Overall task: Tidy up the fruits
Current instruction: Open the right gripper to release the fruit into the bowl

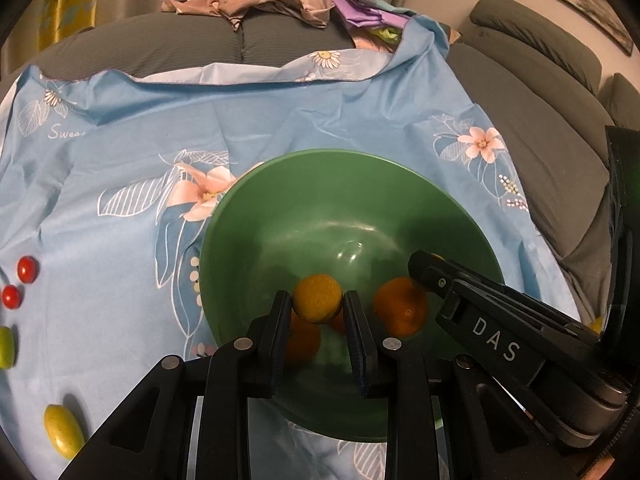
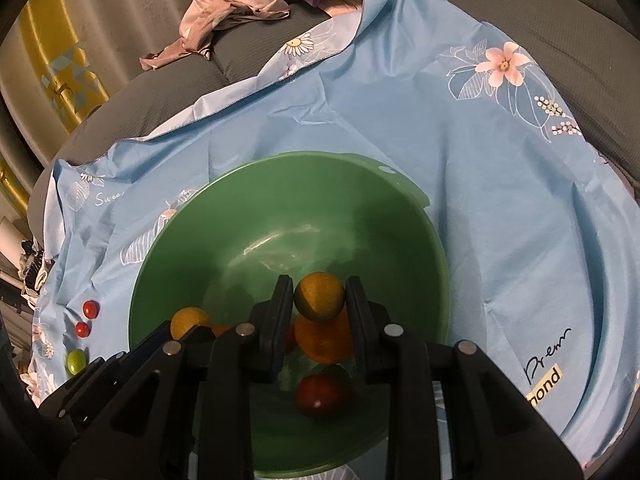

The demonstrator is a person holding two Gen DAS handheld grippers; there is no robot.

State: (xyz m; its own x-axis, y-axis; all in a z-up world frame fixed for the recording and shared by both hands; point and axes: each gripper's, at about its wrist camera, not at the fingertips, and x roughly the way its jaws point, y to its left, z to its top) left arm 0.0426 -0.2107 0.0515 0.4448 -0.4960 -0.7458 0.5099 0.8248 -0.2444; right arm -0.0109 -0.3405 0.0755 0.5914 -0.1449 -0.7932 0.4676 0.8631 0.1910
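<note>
Both claws reach down over the green bowl (image 1: pixel 248 216). The left gripper (image 1: pixel 317 312) pinches a yellow-orange fruit (image 1: pixel 317 298) between its two fingers, above the bowl's floor. The right gripper (image 2: pixel 319 300) pinches another yellow-orange ball (image 2: pixel 319 295) the same way; it enters the left wrist view slanting in from the right. Beneath the right claw lie an orange (image 2: pixel 320 340) and a dark red fruit (image 2: pixel 323 394). Far left of the left claw, two red fruits (image 1: pixel 27 269), a green one (image 1: pixel 5 347) and a yellow one (image 1: pixel 63 431) rest on the blue floral cloth (image 1: pixel 120 128).
</note>
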